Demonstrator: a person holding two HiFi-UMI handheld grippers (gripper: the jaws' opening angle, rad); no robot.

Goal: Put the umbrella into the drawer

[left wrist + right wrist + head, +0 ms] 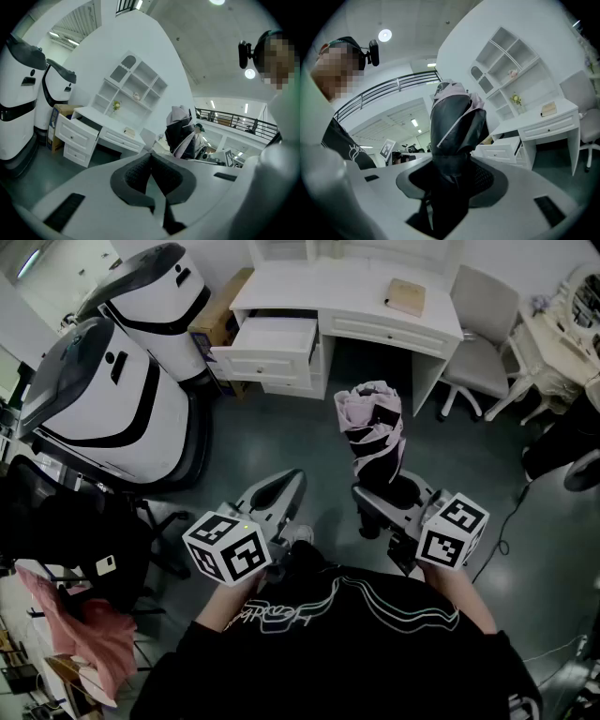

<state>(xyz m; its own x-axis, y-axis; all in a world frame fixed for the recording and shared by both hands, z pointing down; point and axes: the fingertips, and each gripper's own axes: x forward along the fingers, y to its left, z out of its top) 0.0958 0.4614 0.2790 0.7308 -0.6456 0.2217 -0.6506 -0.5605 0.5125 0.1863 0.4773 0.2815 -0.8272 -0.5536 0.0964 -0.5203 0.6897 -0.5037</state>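
A folded black and pink umbrella [375, 432] stands upright from my right gripper [394, 498], which is shut on its lower end. In the right gripper view the umbrella [452, 126] fills the gap between the pads. My left gripper [281, 488] is held beside it at the left, its jaws closed together with nothing between them; the pads [136, 176] meet at the tips. The white desk's top left drawer [272, 337] is pulled open ahead of both grippers, some way off. The same drawer [75, 131] also shows in the left gripper view.
A white desk [347, 292] carries a tan book [406, 296]. A grey chair [478, 334] stands at its right. Two large white and black machines [112, 390] stand at the left, with a cardboard box [217, 315] next to the desk. Dark floor lies between me and the desk.
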